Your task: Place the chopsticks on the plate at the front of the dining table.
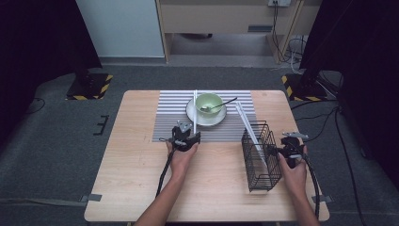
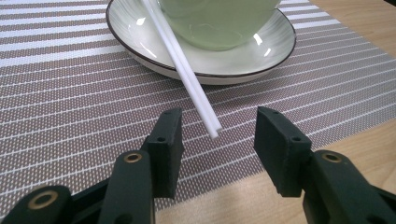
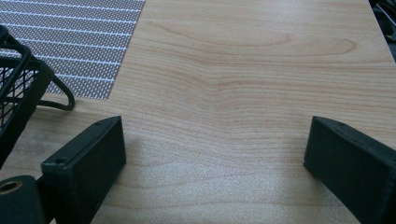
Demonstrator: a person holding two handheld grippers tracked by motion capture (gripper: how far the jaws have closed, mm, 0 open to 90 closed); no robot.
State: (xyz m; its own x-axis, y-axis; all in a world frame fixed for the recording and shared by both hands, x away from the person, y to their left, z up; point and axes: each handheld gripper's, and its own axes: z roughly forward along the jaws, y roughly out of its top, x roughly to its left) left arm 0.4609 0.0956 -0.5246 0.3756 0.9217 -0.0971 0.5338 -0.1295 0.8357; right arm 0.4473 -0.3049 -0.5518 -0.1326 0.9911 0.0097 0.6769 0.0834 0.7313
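Note:
A pair of white chopsticks (image 1: 195, 110) (image 2: 187, 70) leans on the rim of a white plate (image 1: 205, 118) (image 2: 140, 37). On the plate stands a pale green bowl (image 1: 208, 102) (image 2: 219, 23) with a dark spoon (image 1: 222, 104) in it. My left gripper (image 1: 189, 135) (image 2: 217, 133) is open. The near tips of the chopsticks lie between its jaws, and neither pad touches them. My right gripper (image 1: 283, 150) (image 3: 215, 149) is open over bare wood, just right of a black wire basket (image 1: 261, 155) (image 3: 14, 93), with nothing between its jaws.
A grey striped placemat (image 1: 164, 122) (image 2: 70, 93) (image 3: 70, 42) lies under the plate. Another pair of white chopsticks (image 1: 248, 127) stands slanted in the basket. The wooden table (image 1: 131, 179) has free room at the front left.

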